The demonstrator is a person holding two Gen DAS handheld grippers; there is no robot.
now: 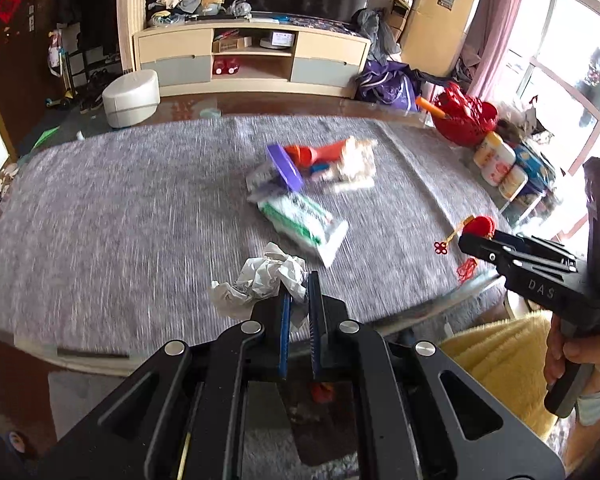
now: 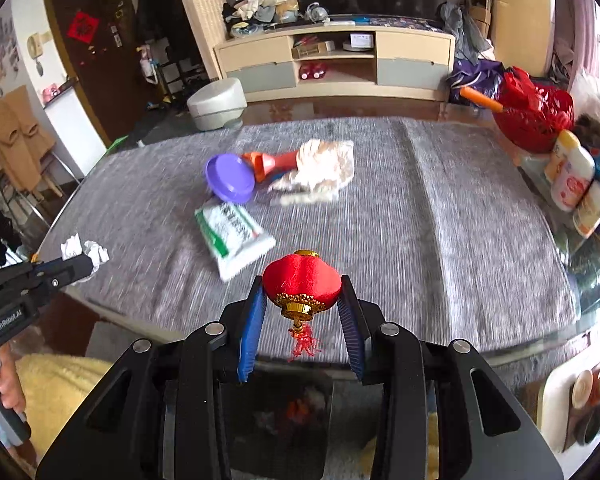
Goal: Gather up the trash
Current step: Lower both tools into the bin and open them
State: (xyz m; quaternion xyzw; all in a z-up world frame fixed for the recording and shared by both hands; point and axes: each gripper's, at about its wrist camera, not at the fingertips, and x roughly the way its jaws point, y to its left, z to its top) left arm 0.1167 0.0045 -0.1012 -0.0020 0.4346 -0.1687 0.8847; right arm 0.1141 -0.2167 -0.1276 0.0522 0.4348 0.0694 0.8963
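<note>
My left gripper [image 1: 300, 292] has its fingers [image 1: 285, 312] pinched on a crumpled white paper wad [image 1: 260, 280], low in the centre of the left wrist view, at the near edge of the grey-covered counter [image 1: 120, 208]. My right gripper [image 2: 302, 292] has its fingers [image 2: 252, 328] clamped on either side of a small red lantern ornament [image 2: 302, 284], with its gold cap and red tassel hanging below, low centre in the right wrist view. In the left view that same lantern [image 1: 482, 226] shows at the tip of the right gripper [image 1: 470, 240] on the right side of the frame.

Just beyond both held items lies a green-and-white plastic packet [image 2: 232, 236], flat on the counter. Farther up, toward the middle of the frame, is a cluster: a purple lid [image 2: 230, 178], an orange plastic piece [image 2: 270, 162] just beside it, and a crumpled cream-coloured wrapper [image 2: 324, 164] touching the orange piece.

At the upper right edge of the counter stands a red mesh basket [image 2: 534, 112] with an orange stick [image 2: 480, 98] poking from it, and white bottles [image 2: 572, 172] lie just below it. Behind the counter are a round white stool [image 2: 216, 104] and a cream TV cabinet [image 2: 332, 60].
</note>
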